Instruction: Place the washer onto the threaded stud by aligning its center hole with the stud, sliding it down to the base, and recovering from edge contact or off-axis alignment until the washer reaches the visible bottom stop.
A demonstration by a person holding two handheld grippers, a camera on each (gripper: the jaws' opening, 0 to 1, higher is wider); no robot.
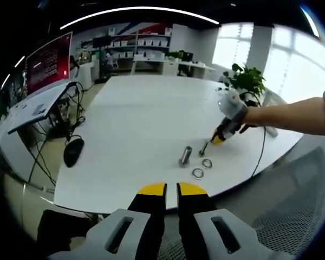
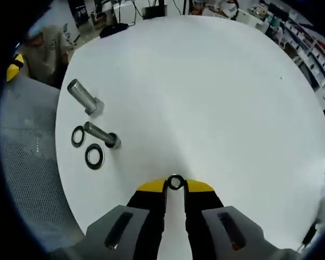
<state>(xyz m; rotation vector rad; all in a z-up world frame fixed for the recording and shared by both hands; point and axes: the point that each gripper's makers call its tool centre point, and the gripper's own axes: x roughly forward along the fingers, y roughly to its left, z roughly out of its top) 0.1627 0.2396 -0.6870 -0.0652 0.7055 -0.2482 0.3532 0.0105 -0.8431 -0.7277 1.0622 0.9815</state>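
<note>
A large threaded stud (image 2: 82,95) stands on its hex head on the white table (image 2: 206,81), left of my right gripper (image 2: 175,187). That gripper is shut on a small dark washer (image 2: 175,182) pinched edge-on between its yellow tips. A smaller bolt (image 2: 101,134) lies beside two loose washers (image 2: 77,136) (image 2: 94,156). In the left gripper view the stud (image 1: 185,155), the bolt (image 1: 204,147) and the two washers (image 1: 207,162) (image 1: 197,173) sit near the table's front edge. The right gripper (image 1: 221,136), held by a person's arm, hovers just right of the bolt. My left gripper (image 1: 171,188) is shut and empty, short of the table.
A black mouse (image 1: 73,150) and cables lie at the table's left edge. A potted plant (image 1: 248,78) stands at the far right. A grey mesh chair (image 1: 298,206) (image 2: 27,162) sits close to the table's edge by the parts.
</note>
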